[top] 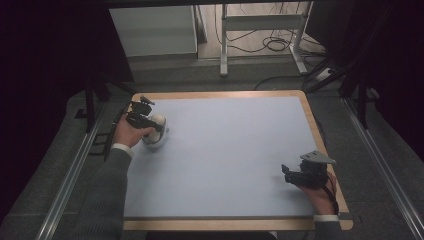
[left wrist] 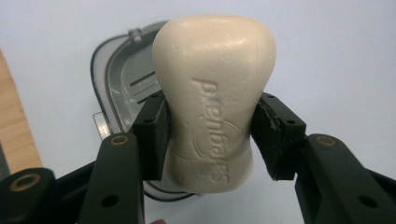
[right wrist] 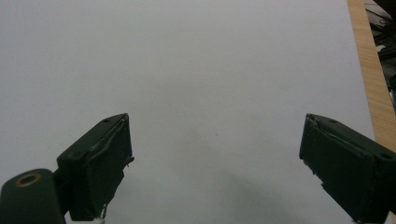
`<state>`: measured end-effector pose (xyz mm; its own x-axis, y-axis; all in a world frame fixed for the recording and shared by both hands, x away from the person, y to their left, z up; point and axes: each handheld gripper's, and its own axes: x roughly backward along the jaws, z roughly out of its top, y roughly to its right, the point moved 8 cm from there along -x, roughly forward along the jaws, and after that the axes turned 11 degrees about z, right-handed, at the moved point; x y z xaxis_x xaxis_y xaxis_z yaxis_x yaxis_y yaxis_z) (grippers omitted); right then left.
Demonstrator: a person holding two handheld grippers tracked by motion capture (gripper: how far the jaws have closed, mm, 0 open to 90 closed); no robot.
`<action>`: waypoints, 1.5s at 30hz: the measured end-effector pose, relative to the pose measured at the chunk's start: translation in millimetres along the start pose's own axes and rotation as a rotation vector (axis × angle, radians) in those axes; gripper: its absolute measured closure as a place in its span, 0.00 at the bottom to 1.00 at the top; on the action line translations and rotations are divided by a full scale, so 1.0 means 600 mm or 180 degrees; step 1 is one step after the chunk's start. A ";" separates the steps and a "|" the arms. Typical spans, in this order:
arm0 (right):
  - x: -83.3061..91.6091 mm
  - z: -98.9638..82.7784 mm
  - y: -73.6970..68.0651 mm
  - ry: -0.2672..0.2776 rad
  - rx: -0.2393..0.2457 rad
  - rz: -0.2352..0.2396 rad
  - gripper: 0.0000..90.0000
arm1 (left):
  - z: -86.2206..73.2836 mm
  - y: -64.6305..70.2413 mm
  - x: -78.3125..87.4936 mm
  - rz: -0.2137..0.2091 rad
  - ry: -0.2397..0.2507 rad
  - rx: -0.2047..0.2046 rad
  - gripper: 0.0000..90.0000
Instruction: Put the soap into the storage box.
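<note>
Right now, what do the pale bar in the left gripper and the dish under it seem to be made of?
The bar looks like solid soap: cream, matte and waxy, with lettering pressed into its face. The dish seems to be grey plastic or perhaps metal, smooth with a slight sheen, with slots in its floor. The left gripper clamps the bar.

grey floor (top: 280, 82) | white desk frame (top: 262, 22) | cables (top: 272, 44) | dark curtains (top: 45, 45)

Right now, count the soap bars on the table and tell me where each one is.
1. The soap is clamped between the jaws of the left gripper, over the grey dish near the table's left edge. Nothing seems able to hide another.
</note>
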<state>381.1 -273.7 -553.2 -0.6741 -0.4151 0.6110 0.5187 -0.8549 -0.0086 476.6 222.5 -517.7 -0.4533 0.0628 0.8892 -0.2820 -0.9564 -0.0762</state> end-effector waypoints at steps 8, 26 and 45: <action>0.000 -0.001 0.003 0.0006 -0.0018 -0.0010 0.10 | -0.004 -0.006 -0.035 0.0047 -0.0043 0.0043 0.55; -0.003 -0.003 -0.001 -0.0010 -0.0003 0.0001 0.10 | -0.001 0.022 0.004 -0.0080 0.0365 0.0015 0.41; 0.000 -0.003 -0.005 0.0007 0.0002 0.0009 0.10 | -0.081 0.082 0.039 -0.0356 0.0625 -0.0293 0.39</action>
<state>378.7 -271.5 -554.5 -0.6737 -0.4181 0.6093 0.5208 -0.8536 -0.0099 410.8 190.6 -522.8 -0.5680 0.2297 0.7903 -0.4116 -0.9109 -0.0310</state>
